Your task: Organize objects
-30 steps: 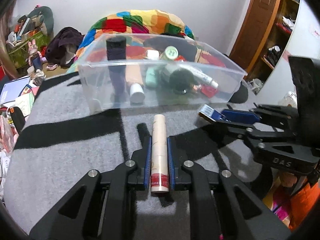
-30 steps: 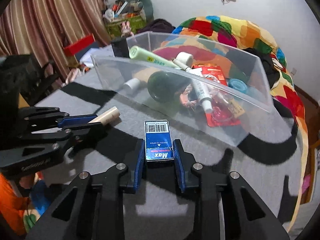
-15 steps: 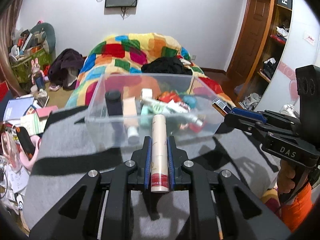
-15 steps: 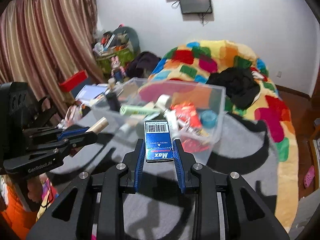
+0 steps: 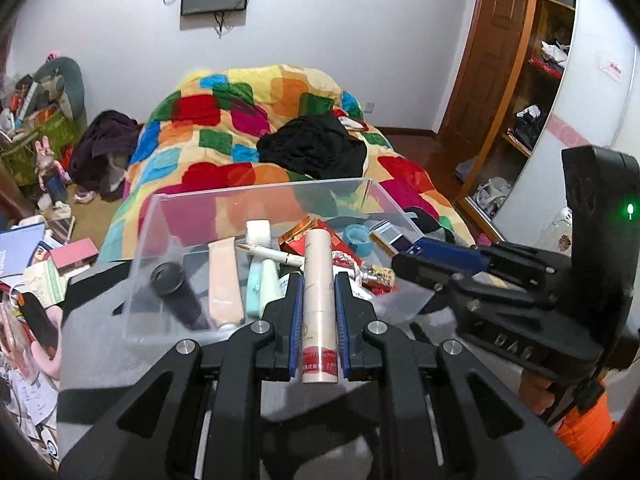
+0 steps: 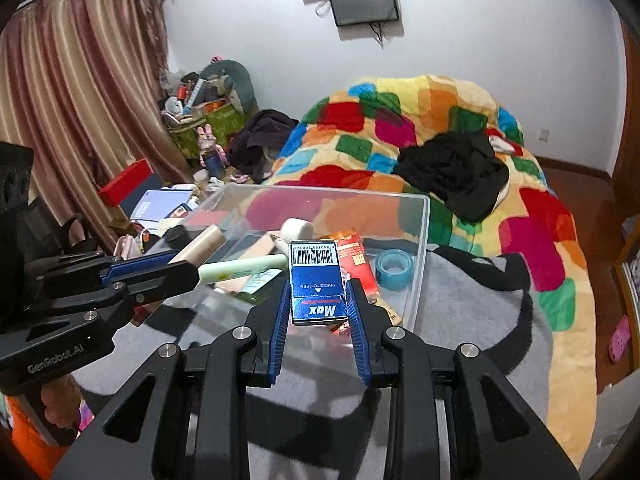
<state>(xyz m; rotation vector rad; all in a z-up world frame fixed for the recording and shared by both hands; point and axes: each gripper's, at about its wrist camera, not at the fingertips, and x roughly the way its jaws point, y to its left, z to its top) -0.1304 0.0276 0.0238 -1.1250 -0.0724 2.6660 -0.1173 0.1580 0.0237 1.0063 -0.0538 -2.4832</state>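
Presently a clear bin [image 5: 160, 216] is sitting on the grey cloth [image 6: 472, 280], holding tubes and tape [image 6: 394, 266]. Above its near edge, the left gripper [image 5: 318, 300] is pinching a cream tube [image 5: 318, 280]; just beside it, the right gripper [image 6: 318, 312] is clamping a blue box [image 6: 317, 280].

- A bed under a patchwork quilt of red, green, blue and orange squares [image 5: 248, 132] lies beyond the tongs.
- A crumpled black garment [image 5: 316, 148] rests on that quilt.
- A dark rectangular wall screen [image 6: 364, 2] hangs high ahead.
- Striped pink-and-beige curtains [image 6: 76, 92] hang far left.
- A wooden door [image 5: 496, 60] stands right, beside open shelves [image 5: 536, 92].
- A dark purple heap of clothes [image 5: 106, 148] sits left of the bed.
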